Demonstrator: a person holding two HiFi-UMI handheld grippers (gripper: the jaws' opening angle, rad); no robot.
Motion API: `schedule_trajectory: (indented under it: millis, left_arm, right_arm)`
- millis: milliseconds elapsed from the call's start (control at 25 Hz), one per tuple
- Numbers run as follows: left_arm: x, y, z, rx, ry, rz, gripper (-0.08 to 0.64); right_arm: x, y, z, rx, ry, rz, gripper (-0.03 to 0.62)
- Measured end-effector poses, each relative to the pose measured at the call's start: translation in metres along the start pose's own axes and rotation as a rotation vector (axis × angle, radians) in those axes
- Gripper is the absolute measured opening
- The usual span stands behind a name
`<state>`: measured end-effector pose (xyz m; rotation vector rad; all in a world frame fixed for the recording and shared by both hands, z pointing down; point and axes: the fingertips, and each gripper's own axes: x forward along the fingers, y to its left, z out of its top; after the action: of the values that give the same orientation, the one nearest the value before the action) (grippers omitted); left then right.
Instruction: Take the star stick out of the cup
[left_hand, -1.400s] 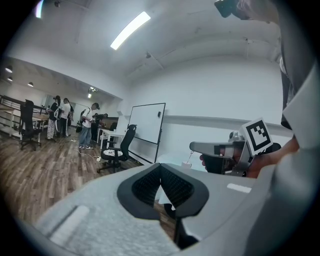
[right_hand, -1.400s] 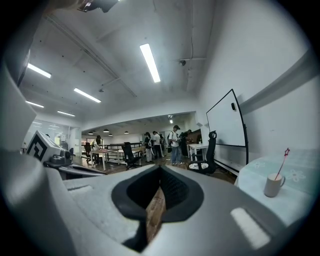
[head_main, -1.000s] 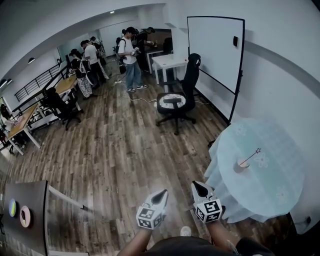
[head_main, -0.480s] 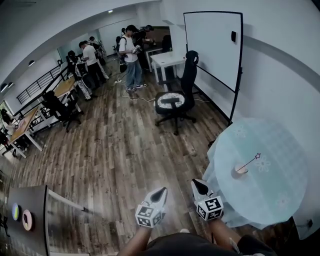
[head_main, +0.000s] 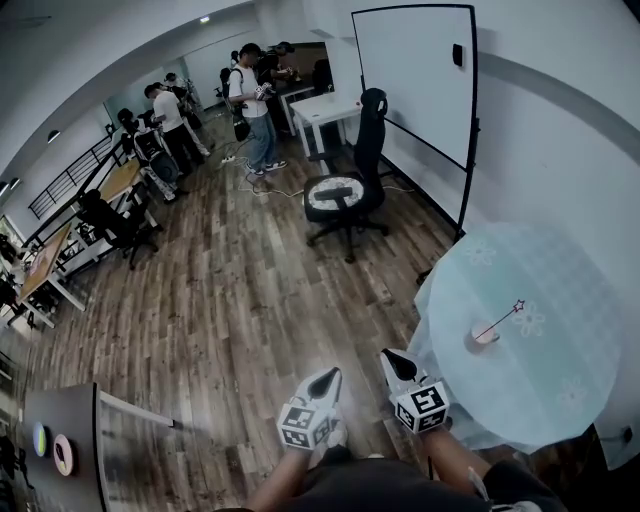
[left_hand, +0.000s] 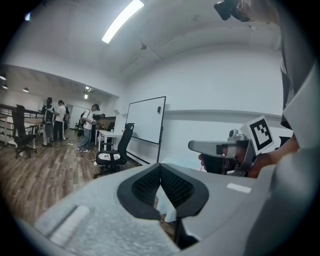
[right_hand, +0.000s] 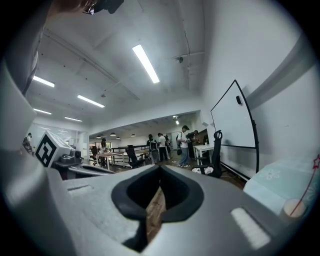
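Observation:
A small pale cup (head_main: 483, 337) stands on a round table (head_main: 560, 380) covered with a light blue cloth, at the right of the head view. The star stick (head_main: 503, 320) leans out of the cup up to the right, its star at the top end. My left gripper (head_main: 330, 377) and right gripper (head_main: 391, 358) hang over the wood floor, left of the table and well short of the cup. Both are shut with nothing in them. The right gripper view shows the cup (right_hand: 295, 207) and the red stick (right_hand: 308, 182) at its far right edge.
A black office chair (head_main: 345, 190) stands on the wood floor beyond the table, with a whiteboard (head_main: 415, 85) against the right wall. Several people stand by desks (head_main: 325, 105) at the far end. A dark stand (head_main: 60, 440) sits at the lower left.
The head view has shifted a little, and the chair and whiteboard sit higher in it. Both grippers stay shut low in the view. The stick still leans in the cup.

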<state>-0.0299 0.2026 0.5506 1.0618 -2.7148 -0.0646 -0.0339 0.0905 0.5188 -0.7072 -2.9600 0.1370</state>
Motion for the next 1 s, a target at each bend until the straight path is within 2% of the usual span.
schedule_trajectory:
  millis: [320,640,1000]
  left_arm:
    - [0.047,0.032,0.009,0.01,-0.006,-0.065,0.005]
    - [0.084,0.088,0.032,0.008,-0.021,-0.098,0.005]
    - [0.103,0.155,0.036,0.001,-0.005,-0.131,0.005]
  right_arm:
    - [0.044,-0.022,0.001,-0.015,-0.006,-0.047,0.003]
    - [0.107,-0.033,0.013,-0.028,0.002,-0.074,0.003]
    - [0.171,-0.035,0.003,0.002,0.029,-0.129,0.003]
